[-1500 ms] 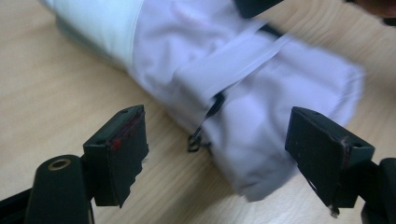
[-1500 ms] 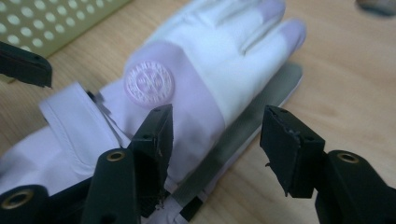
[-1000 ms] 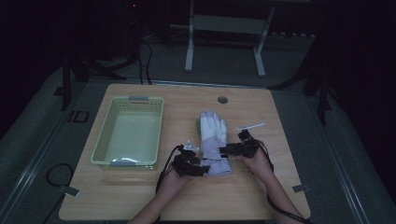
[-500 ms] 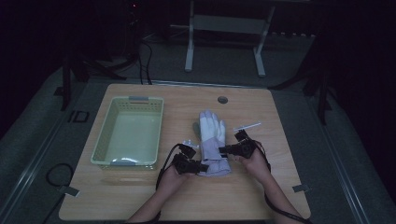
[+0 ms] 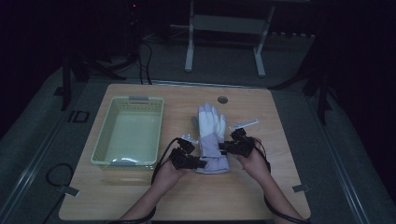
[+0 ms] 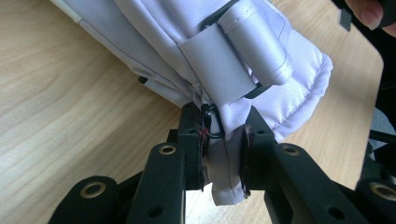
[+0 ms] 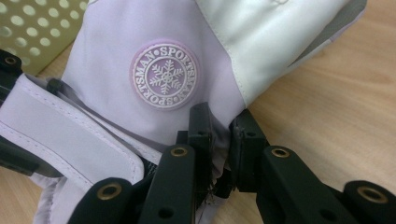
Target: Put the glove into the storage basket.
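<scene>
Left tool [image 6: 223, 154]: jaws just closed, pinching the cuff hem of the lilac ski glove [image 5: 211, 135] beside its strap and hook. Right tool [image 7: 218, 140]: jaws just closed on the opposite cuff edge, below the snowflake badge [image 7: 164, 75]. Paired grips at both cuff corners probably serve to lift the glove evenly. Glove: mid-counter [image 5: 261, 196], fingers pointing away, just right of the pale green basket [image 5: 109, 154]. Change from a second ago: both tools then stood wider; hands now sit slightly higher.
</scene>
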Available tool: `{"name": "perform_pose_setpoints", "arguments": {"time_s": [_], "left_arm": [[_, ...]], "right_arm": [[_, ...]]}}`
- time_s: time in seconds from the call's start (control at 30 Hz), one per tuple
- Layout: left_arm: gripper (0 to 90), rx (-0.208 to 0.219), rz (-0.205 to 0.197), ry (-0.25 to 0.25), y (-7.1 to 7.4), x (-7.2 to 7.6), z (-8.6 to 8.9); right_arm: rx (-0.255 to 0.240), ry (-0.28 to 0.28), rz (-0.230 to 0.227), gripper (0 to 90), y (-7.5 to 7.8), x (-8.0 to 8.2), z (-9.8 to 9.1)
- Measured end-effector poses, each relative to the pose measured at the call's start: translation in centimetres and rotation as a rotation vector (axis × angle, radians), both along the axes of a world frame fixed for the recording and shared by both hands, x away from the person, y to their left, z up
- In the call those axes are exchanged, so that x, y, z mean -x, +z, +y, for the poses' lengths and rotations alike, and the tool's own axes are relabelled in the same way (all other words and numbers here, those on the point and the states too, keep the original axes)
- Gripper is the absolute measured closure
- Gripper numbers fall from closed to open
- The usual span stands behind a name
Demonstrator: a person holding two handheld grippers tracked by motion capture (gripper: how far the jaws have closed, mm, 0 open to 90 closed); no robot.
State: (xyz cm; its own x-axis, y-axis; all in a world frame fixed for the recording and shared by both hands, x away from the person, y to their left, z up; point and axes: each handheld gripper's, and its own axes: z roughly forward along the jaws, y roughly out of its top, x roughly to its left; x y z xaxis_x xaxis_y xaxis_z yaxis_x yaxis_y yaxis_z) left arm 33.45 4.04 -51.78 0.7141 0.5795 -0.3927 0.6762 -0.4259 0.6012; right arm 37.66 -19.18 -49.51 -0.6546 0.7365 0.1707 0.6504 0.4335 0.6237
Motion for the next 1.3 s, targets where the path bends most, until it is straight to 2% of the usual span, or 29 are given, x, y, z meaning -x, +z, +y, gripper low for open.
{"name": "perform_pose_setpoints", "arguments": {"time_s": [0.2, 0.53, 0.8, 1.17, 1.3], "left_arm": [[74.4, -0.012, -0.027, -0.008, 1.3, 0.0, 0.5], [74.4, -0.033, -0.055, -0.018, 3.8, -0.4, 2.2], [74.4, -0.049, -0.066, -0.009, 5.9, -0.7, 4.7], [74.4, -0.085, -0.077, 0.002, 8.1, -0.8, 8.4], [74.4, -0.102, -0.082, 0.015, 8.9, -0.6, 10.0]], "right_arm": [[0.021, 0.007, -0.046, 80.6, 1.5, 0.3, 0.9], [0.024, 0.007, -0.092, 80.8, 3.9, 0.3, 2.7], [0.012, 0.024, -0.124, 80.8, 5.9, -0.2, 5.2], [-0.010, 0.061, -0.127, 80.8, 7.4, -0.8, 8.7], [-0.018, 0.075, -0.131, 80.8, 8.1, -1.0, 10.5]]}}
